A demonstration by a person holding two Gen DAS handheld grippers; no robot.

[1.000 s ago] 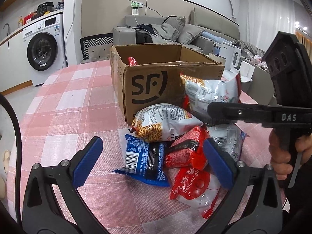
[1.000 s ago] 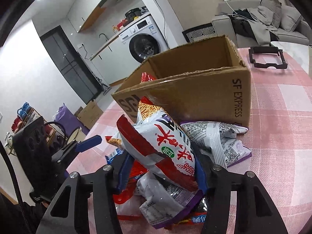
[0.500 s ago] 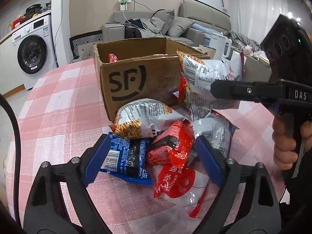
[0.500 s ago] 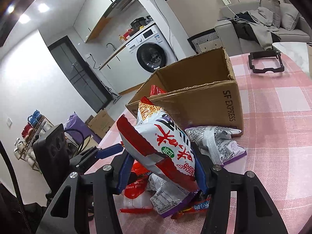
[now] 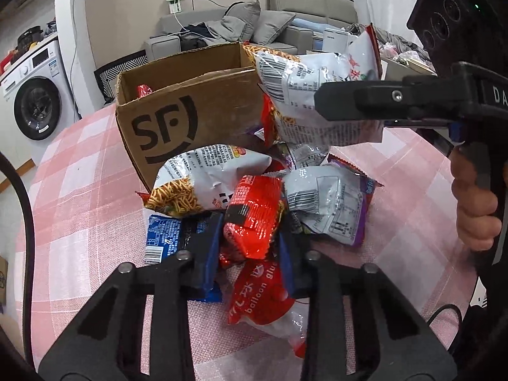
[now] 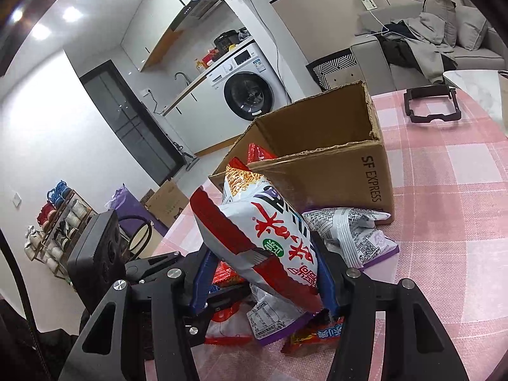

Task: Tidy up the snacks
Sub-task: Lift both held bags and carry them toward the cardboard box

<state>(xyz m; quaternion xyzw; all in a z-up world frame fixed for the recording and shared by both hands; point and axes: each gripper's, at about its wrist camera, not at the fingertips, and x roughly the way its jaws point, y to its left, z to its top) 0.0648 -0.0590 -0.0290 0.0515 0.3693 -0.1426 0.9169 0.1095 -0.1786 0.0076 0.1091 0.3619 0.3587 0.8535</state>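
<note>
An open cardboard SF box [image 5: 190,108] stands on the pink checked table; it also shows in the right wrist view [image 6: 336,165]. A pile of snack bags lies in front of it. My left gripper [image 5: 249,241] is shut on a small red snack pack [image 5: 254,216] in the pile. My right gripper [image 6: 263,279] is shut on a white and red noodle snack bag [image 6: 263,231], held above the pile near the box's front corner; that bag also shows in the left wrist view [image 5: 314,89]. A red packet [image 5: 143,90] lies inside the box.
A white noodle bag [image 5: 206,184], a blue pack [image 5: 171,238], a silver and purple bag [image 5: 330,203] and a red balloon glue pack [image 5: 260,295] lie in the pile. A black frame [image 6: 431,104] lies on the table beyond the box.
My left gripper moved forward into the pile and closed on the small red pack. My right gripper lifted the noodle bag higher, toward the box.
</note>
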